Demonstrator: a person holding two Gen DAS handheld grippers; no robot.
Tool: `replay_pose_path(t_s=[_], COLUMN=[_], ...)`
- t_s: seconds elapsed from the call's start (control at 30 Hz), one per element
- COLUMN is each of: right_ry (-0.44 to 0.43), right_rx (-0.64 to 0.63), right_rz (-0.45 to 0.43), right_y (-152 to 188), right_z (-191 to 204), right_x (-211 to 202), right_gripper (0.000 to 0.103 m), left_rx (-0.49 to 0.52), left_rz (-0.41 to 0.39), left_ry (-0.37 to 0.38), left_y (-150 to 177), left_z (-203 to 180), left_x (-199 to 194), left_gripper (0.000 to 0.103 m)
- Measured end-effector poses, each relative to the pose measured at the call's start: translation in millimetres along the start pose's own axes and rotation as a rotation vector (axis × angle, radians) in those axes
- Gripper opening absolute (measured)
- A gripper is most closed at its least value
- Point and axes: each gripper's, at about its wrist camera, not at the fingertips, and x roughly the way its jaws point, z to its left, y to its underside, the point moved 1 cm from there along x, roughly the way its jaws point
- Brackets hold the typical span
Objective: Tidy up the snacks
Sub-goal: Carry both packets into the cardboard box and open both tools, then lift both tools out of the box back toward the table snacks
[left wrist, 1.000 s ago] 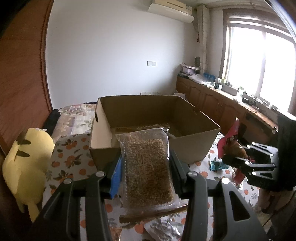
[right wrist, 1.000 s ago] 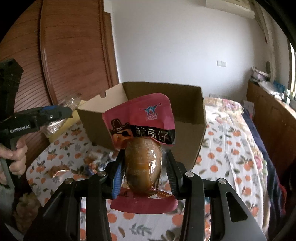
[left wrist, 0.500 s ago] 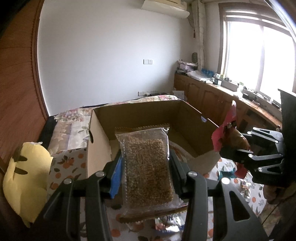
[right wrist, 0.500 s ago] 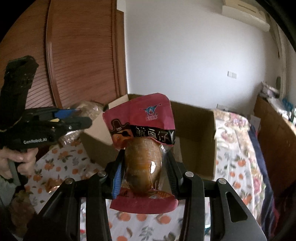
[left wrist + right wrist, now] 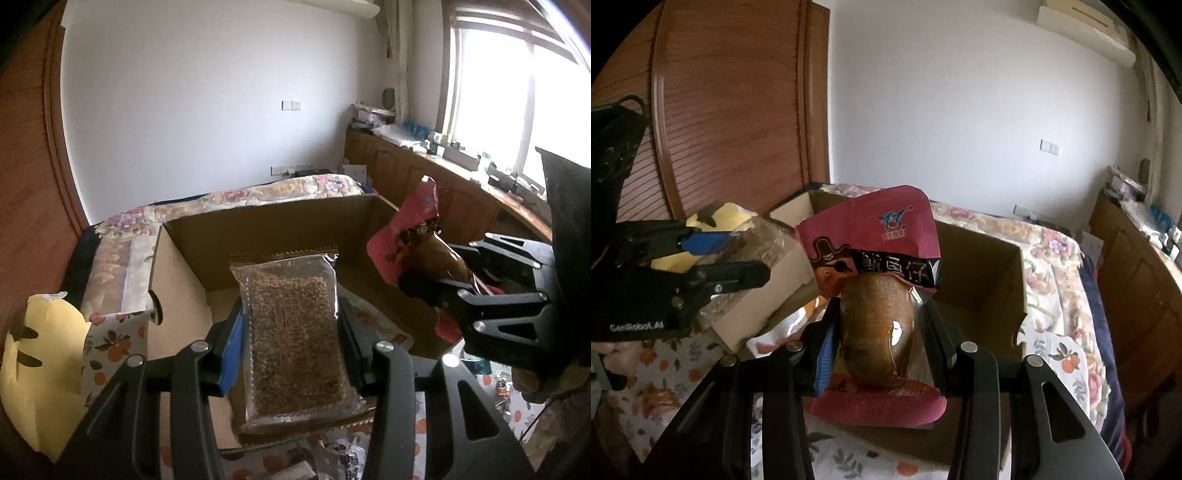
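Observation:
My left gripper [image 5: 291,328] is shut on a clear packet of brown grain bar [image 5: 295,332], held above the near edge of an open cardboard box [image 5: 266,229]. My right gripper [image 5: 877,332] is shut on a red snack pouch with a brown egg-shaped piece [image 5: 875,321], held over the box [image 5: 982,280]. The right gripper with its pouch [image 5: 417,236] shows at the box's right side in the left wrist view. The left gripper [image 5: 713,258] shows at the box's left side in the right wrist view. A white packet [image 5: 783,328] lies inside the box.
The box sits on a bed with an orange-print sheet [image 5: 1063,354]. A yellow plush toy [image 5: 40,369] lies left of the box. Loose snack wrappers [image 5: 340,454] lie on the sheet in front. A wooden headboard [image 5: 738,110] stands at left, wooden cabinets [image 5: 424,177] along the window wall.
Both grippers have moved forward and up toward the box, each still holding its packet. The box interior now shows from above.

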Motion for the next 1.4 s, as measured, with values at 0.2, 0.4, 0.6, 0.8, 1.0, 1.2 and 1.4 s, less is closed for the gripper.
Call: replay_pose_path(t_s=[0.2,0.4,0.6,0.8,1.0,1.2,1.4], right_ry=[0.003,0.002,-0.006,-0.021,-0.022,-0.025,-0.023], right_rx=[0.029,0.024,0.033,0.057,0.061,0.057,0.067], right_rz=[0.053,0.087,0.114,0.119,0.109,0.095,0.081], right_y=[5.6,12.8,17.4,18.7,19.6,15.6,16.8], right_z=[-11.1,-8.6,-9.5,-12.7,-13.0,-7.0,-7.4], right_x=[21.2,31.6,39.4,39.3,34.6,25.7,8.2], right_gripper=[0.042,0.042,0.042,0.043,0.044,0.047,0.048], left_rx=[0.006,0.011,-0.003,-0.002,0.028,0.03,0.022], left_rz=[0.05,0.068,0.081,0.099,0.107,0.105,0.08], left_ry=[-0.006,-0.005,-0.006,-0.002,-0.012,-0.005,0.009], left_y=[4.3,10.8,15.4,17.3,21.3,23.6,25.6], left_z=[0.7,-2.8,-1.1,-1.7,-8.6,-13.5,-15.2], left_x=[19.4,24.9,28.2,29.8,22.7,8.2,-15.3], left_gripper=[0.046,0.047,0.048,0.056,0.06,0.062,0.065])
